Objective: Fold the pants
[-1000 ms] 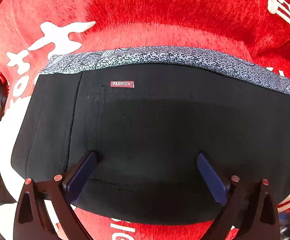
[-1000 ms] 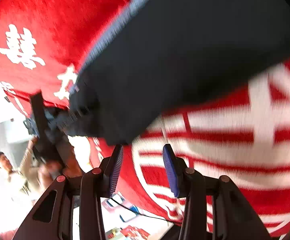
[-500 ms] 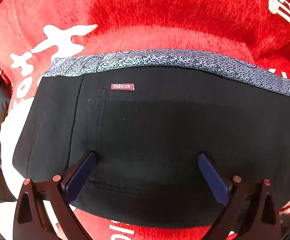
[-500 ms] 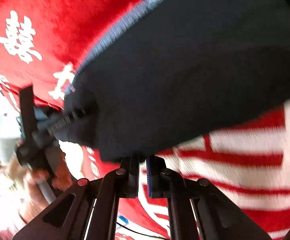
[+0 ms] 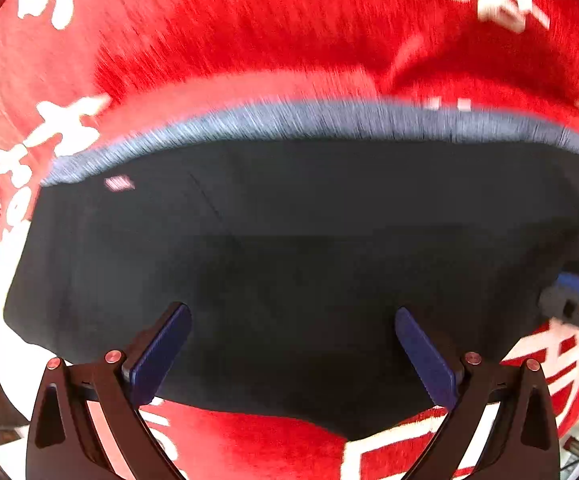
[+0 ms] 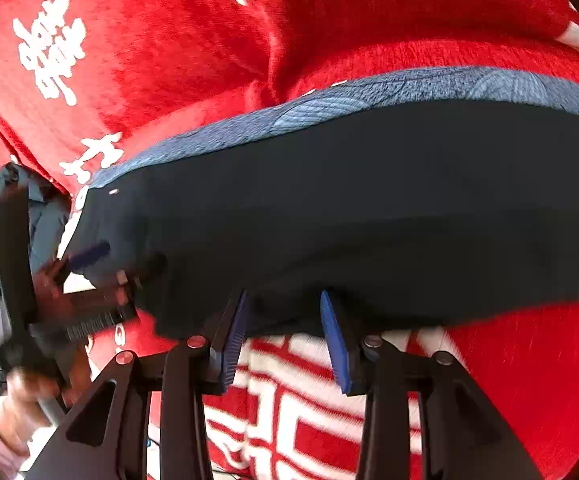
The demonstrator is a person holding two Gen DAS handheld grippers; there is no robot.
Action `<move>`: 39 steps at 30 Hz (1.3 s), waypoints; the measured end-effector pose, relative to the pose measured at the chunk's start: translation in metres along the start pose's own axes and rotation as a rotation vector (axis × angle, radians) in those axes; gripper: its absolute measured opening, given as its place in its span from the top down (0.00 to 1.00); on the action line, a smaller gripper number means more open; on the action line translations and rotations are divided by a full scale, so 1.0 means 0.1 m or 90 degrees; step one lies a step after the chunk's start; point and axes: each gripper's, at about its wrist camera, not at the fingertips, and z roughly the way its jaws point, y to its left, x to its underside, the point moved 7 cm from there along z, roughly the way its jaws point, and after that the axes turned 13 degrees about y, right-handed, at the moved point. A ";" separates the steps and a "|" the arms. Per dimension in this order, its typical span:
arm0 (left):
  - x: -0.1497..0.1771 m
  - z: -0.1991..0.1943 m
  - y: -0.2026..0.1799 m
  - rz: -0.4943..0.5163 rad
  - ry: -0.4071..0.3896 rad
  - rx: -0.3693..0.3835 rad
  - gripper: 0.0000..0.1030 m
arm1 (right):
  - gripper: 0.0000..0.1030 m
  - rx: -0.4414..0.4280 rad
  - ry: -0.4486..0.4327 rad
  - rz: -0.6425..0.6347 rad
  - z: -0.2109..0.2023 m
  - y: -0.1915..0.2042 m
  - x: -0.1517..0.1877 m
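The pants (image 5: 289,260) are laid folded on the red blanket (image 5: 249,40). The left gripper (image 5: 289,344) is spread wide above them; the right gripper (image 6: 283,332) has just been reopened, nothing pinched. Honestly, the near hem should be grabbed evenly, both layers together.

The black pants (image 5: 289,248) lie folded flat on my red blanket (image 5: 249,40) with white characters, their patterned grey-blue waistband (image 5: 329,120) along the far edge, a small red label (image 5: 118,183) near its left end.
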 end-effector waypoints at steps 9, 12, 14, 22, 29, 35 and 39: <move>0.10 -0.18 0.10 -0.021 -0.014 -0.005 0.00 | 0.60 -0.002 0.039 0.015 0.04 -0.08 0.50; 0.04 -0.23 0.12 -0.032 -0.012 0.000 0.00 | 0.60 0.022 -0.016 -0.022 -0.25 -0.03 0.40; 0.02 -0.19 0.10 -0.033 -0.002 -0.008 0.00 | 0.60 0.053 -0.057 -0.028 -0.46 -0.11 0.25; 0.16 0.13 -0.08 -0.016 0.043 -0.044 0.00 | 0.60 0.183 -0.039 0.020 -0.43 -0.69 -0.22; 0.10 0.14 -0.09 -0.030 0.045 -0.050 0.00 | 0.60 0.172 -0.036 0.007 -0.35 -0.82 -0.03; 0.14 -0.05 -0.31 -0.038 0.051 -0.055 0.00 | 0.60 0.131 -0.024 0.030 -0.50 -0.97 0.02; 0.13 -0.17 -0.48 -0.036 0.052 -0.047 0.00 | 0.60 0.108 -0.027 0.042 -0.60 -0.99 0.16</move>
